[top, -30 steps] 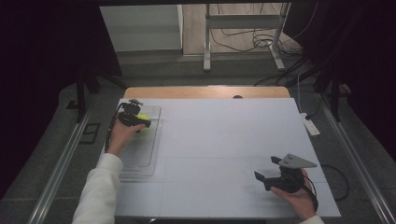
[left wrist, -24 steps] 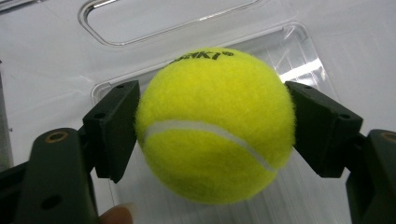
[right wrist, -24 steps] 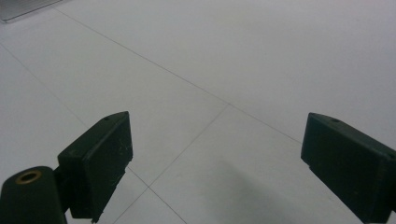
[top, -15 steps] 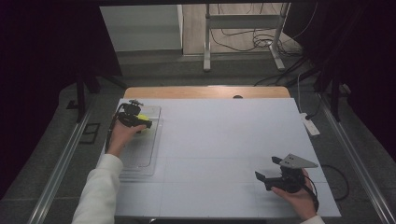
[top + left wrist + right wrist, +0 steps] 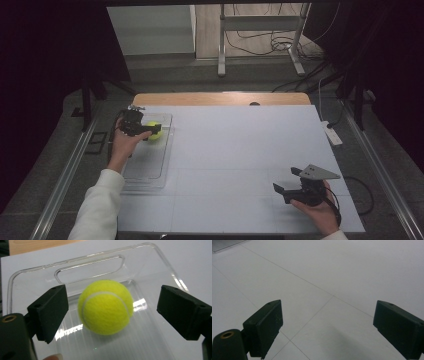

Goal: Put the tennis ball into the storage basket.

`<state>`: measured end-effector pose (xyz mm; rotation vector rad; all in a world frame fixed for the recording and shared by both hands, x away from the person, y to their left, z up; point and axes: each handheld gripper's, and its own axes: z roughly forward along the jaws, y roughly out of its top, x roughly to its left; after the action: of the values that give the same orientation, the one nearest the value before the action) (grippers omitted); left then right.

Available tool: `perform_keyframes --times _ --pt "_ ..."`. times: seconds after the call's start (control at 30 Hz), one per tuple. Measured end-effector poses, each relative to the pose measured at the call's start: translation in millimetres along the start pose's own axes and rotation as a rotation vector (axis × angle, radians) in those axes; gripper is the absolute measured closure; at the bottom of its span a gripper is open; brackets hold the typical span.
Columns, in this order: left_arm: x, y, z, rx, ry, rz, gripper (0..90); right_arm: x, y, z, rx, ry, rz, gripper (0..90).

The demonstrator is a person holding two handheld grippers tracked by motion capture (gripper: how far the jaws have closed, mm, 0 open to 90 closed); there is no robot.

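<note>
Hovering over the far end of a clear plastic tray [image 5: 150, 165], with the left gripper [image 5: 142, 130] spread wide and nothing clamped. Lying between the two black jaws but touching neither: a yellow tennis ball [image 5: 105, 307], gap visible on both sides in the left gripper view, the wider gap on that view's right. Resting on the tray's ribbed floor, just short of the oblong handle slot [image 5: 90, 269] cut in the rim beyond the jaws. Same ball [image 5: 154, 131] seen from the high view just ahead of the gripper's tip, at the tray's far end. Gripped from behind by the left hand [image 5: 121, 145], white sleeve [image 5: 97, 207] trailing back toward the near edge of the table.

Held low over the white table surface [image 5: 240, 150] well apart from the tray, near the near right corner: the right gripper [image 5: 286, 190], jaws likewise spread wide and empty, pointing toward the left side. Bare white sheet with thin seam lines [image 5: 312, 285] under and ahead of those jaws in the right gripper view.
</note>
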<state>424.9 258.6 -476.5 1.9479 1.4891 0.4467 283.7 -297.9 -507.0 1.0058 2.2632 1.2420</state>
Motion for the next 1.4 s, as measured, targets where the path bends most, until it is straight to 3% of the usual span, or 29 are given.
perform_keyframes --times 0.2,0.37,0.87,1.03,1.4 --pt "-2.8 -9.2 -13.1 -0.046 -0.048 -0.001 12.4 -0.6 -0.1 0.3 0.000 0.002 -0.001 9.5" --pt "-9.4 -20.5 -29.1 -0.086 -0.102 0.020 12.6 -1.5 0.4 1.0 -0.001 0.004 -0.002 9.5" --pt "-50.5 -59.3 -67.2 -0.178 -0.250 0.085 12.2 -3.4 -1.7 -3.2 -0.006 -0.005 0.009 9.5" --pt "-63.0 -75.2 -76.9 -0.198 -0.299 0.089 12.1 -7.2 -2.8 -9.2 -0.017 -0.020 0.026 9.5" --pt "-76.5 -107.2 -82.9 -0.204 -0.326 0.112 12.0 -7.3 -1.9 -13.1 -0.035 -0.015 0.036 9.4"
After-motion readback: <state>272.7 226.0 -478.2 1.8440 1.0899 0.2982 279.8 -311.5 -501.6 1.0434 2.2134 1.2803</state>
